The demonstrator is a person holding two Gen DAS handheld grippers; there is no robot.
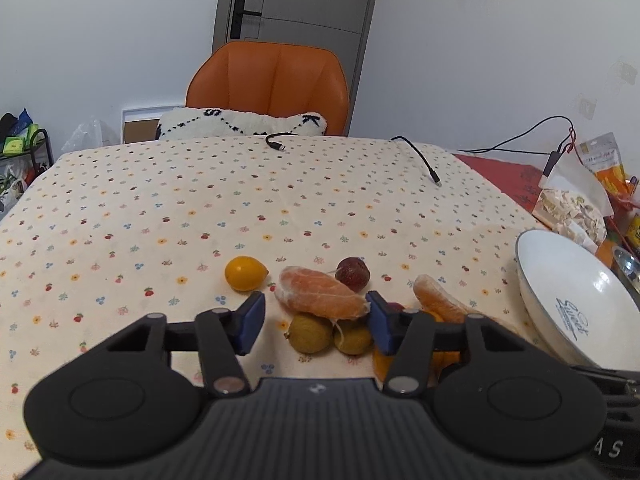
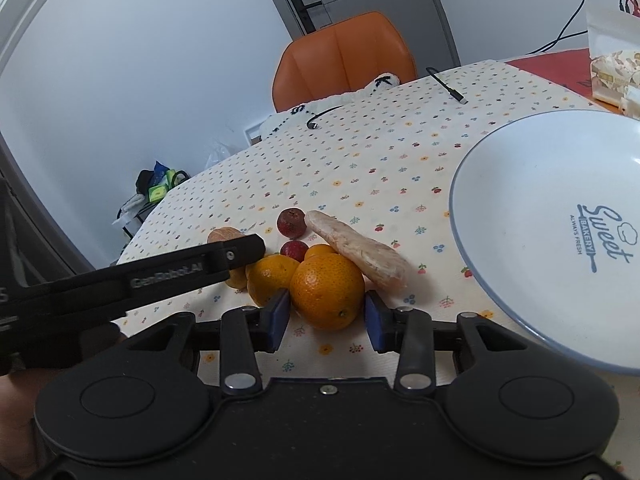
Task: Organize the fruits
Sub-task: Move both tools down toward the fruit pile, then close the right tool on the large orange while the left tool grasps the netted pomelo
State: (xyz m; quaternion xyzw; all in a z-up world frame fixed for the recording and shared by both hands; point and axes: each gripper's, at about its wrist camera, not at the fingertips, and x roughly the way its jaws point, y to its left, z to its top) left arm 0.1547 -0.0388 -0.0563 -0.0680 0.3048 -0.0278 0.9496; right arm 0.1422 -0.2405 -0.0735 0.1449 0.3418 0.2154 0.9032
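over the near part of the counter (image 1: 160, 208), which is covered by a flower-dotted cloth, the left hand-held gripper (image 1: 316, 326) is held with its blue pads spread wide. nothing is gripped. between the pads, a peeled citrus segment (image 1: 322, 294) is seen lying across two small yellow-green fruits (image 1: 310, 334). whether the right pad touches the tip of the segment cannot be told. a small yellow fruit (image 1: 245, 278) lies just beyond the left pad, apart from the pile, and a dark red fruit (image 1: 352, 274) sits behind the segment.

in the right wrist view, the right hand-held gripper (image 2: 326, 318) is also spread, with a large orange (image 2: 327, 291) framed between its pads. a narrow gap is visible on each side of the orange, so it is not pinched. a second orange (image 2: 269, 278) is pressed against its left side, and a second peeled segment (image 2: 358, 253) leans against its far right side. two red fruits (image 2: 292, 222) are seen behind the oranges. the left tool's black finger crosses the view at the left, over the pile.

a white bowl (image 2: 520, 184) with blue lettering stands near the fruit to the right, tilted in both views. beyond the pile, a broad stretch of cloth is left open up to the far edge, where two black cables (image 1: 420, 160) lie. an orange chair (image 1: 268, 84) stands behind that edge, and snack bags (image 1: 576, 200) are crowded at the right edge.
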